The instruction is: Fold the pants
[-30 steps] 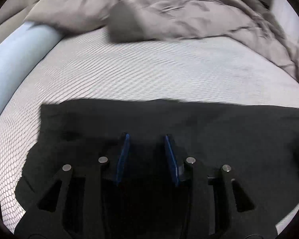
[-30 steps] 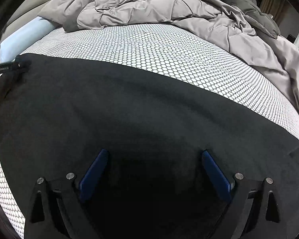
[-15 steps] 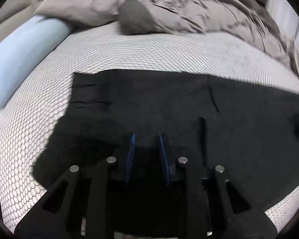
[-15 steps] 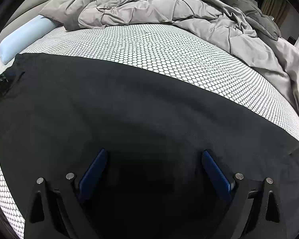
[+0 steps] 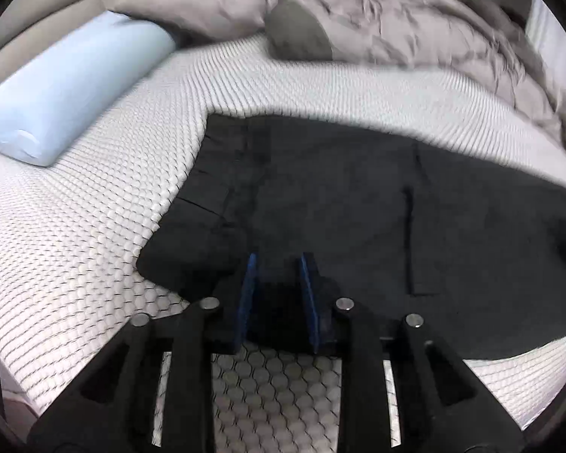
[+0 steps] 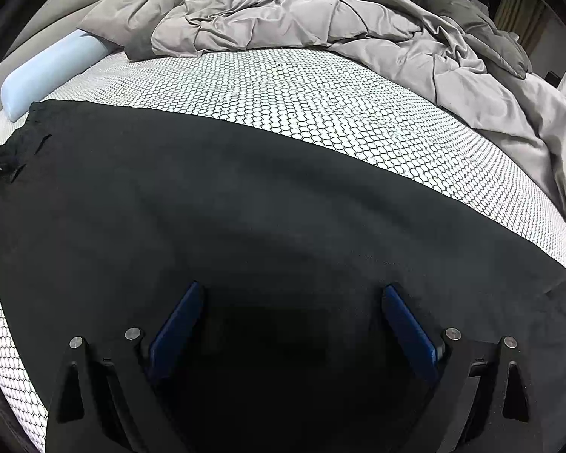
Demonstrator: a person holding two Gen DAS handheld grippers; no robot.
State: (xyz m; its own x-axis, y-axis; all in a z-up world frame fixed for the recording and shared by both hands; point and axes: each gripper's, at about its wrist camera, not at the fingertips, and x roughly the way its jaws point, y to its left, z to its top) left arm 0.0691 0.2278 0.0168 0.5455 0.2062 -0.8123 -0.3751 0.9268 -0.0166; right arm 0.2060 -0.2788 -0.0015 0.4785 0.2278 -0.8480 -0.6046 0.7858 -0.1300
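Pants (image 5: 358, 207), black, lie spread on the honeycomb-patterned bed (image 5: 75, 245). Left gripper (image 5: 277, 264) is clamped on their near edge; right gripper (image 6: 292, 302) hovers over them, jaws wide apart. Beyond: blue bolster (image 5: 68, 87), rumpled grey duvet (image 6: 283, 11).

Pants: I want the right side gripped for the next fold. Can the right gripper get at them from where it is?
Probably yes. The right gripper is open, the pants lie spread flat just beyond its fingers, and nothing lies on them. The duvet is bunched well behind.
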